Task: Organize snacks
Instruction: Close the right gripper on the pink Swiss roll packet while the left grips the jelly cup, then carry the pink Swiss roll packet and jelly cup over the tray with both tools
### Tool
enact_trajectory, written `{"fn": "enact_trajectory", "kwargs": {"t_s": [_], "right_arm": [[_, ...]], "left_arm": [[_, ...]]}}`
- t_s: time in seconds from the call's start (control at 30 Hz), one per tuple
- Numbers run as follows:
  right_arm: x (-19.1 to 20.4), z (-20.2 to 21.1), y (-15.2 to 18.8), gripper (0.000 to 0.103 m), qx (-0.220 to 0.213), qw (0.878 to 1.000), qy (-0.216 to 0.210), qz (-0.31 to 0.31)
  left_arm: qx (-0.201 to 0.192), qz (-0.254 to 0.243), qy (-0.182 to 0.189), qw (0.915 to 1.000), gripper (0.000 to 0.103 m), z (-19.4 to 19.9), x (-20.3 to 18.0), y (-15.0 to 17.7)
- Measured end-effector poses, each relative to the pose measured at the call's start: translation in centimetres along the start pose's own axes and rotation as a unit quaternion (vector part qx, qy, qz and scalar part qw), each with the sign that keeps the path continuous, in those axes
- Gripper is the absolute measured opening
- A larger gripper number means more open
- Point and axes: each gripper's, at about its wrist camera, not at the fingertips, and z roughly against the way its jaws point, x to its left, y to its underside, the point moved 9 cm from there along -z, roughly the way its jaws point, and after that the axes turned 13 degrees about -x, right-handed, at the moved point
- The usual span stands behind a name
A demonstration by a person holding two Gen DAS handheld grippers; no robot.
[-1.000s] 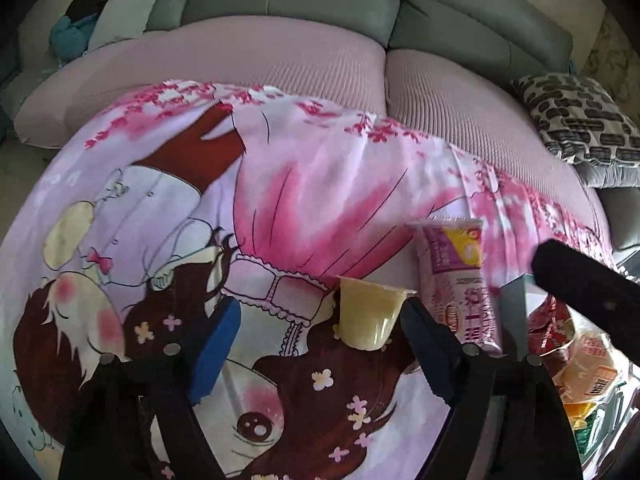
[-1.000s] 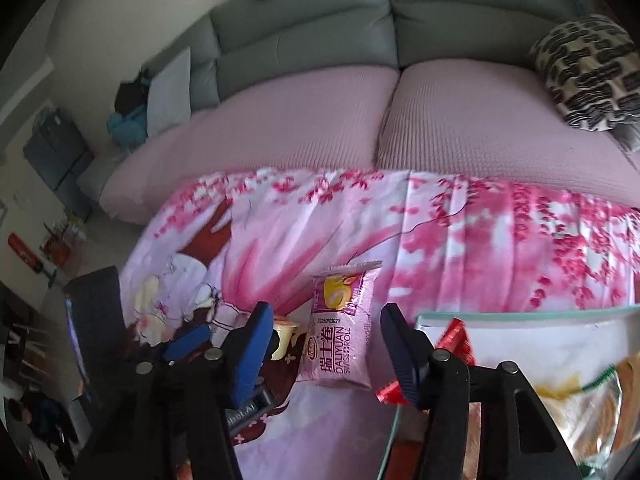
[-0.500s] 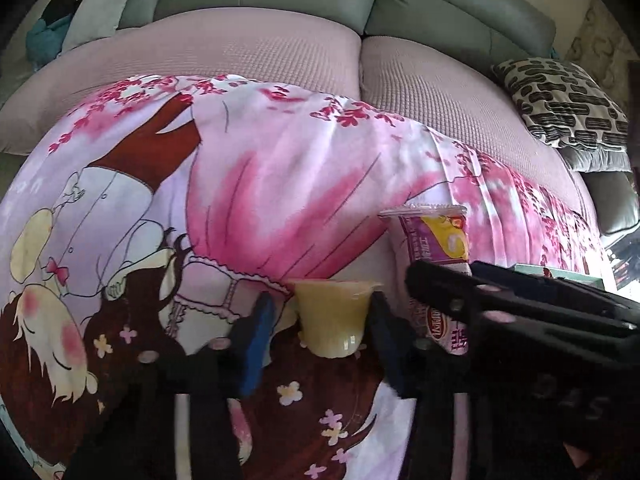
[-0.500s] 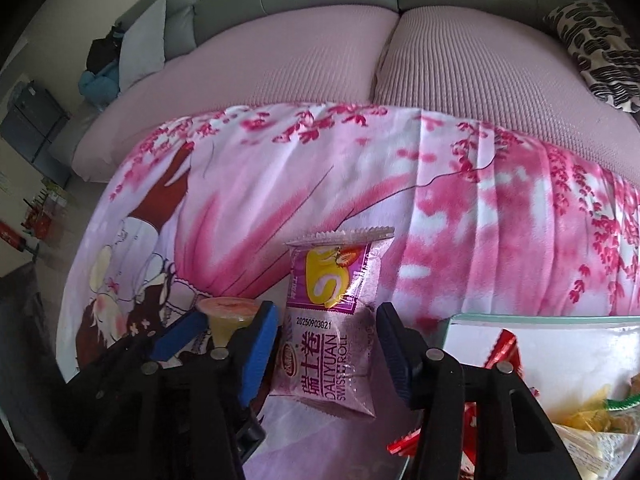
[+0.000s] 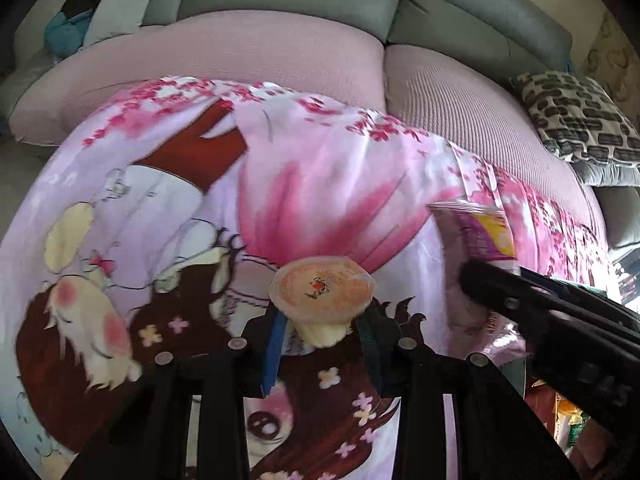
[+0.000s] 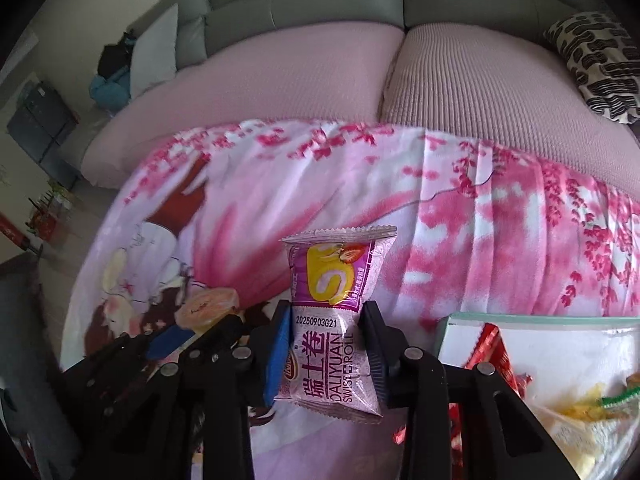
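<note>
My left gripper (image 5: 322, 320) is shut on a small yellow jelly cup (image 5: 323, 297) with an orange foil lid, held tilted over the pink cartoon cloth (image 5: 192, 216). The cup also shows in the right wrist view (image 6: 208, 307). My right gripper (image 6: 326, 330) is shut on a purple Swiss roll packet (image 6: 334, 320), which stands upright between the fingers. The packet also shows at the right of the left wrist view (image 5: 476, 228), partly hidden by the right gripper's black body.
A clear tray (image 6: 560, 320) with red and yellow snack packets sits at the lower right. A pink and grey sofa (image 6: 320, 64) lies behind the cloth, with a patterned cushion (image 6: 600, 60) at its right end.
Both grippers have closed: the left on the jelly cup, the right on the Swiss roll packet. The cup has tipped so its lid faces the camera, and the packet has risen off the cloth.
</note>
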Motion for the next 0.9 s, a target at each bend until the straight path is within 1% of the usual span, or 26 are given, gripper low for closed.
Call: {"fn": "enact_trajectory", "kwargs": {"t_s": [0.13, 0.33, 0.53, 0.63, 0.8, 0.9], "right_arm": [[0.4, 3.0, 0.0, 0.038, -0.029, 1.0, -0.002, -0.011], [0.5, 6.8, 1.0, 0.038, -0.055, 0.998, 0.006, -0.012], [-0.6, 10.3, 3.1, 0.038, -0.074, 0.997, 0.023, -0.029], [-1.5, 11.6, 4.2, 0.038, -0.08, 0.995, 0.037, -0.035], [-3.5, 14.0, 6.0, 0.038, -0.09, 0.993, 0.043, -0.062], [-5.4, 16.0, 6.7, 0.038, -0.107, 0.989, 0.057, -0.082]], "left_arm": [[-0.023, -0.002, 0.003, 0.9997, 0.036, 2.0, -0.1, -0.9], [-0.046, -0.003, 0.017, 0.9988, 0.036, 4.8, -0.8, -1.4], [-0.035, -0.004, 0.033, 0.9988, 0.036, 6.0, -2.5, 0.4], [-0.041, -0.023, 0.04, 0.9981, 0.036, 7.0, -3.7, 0.6], [-0.058, -0.053, 0.058, 0.9952, 0.036, 8.9, -6.3, 0.5], [-0.068, -0.068, 0.071, 0.9929, 0.036, 10.1, -7.8, 0.6]]}}
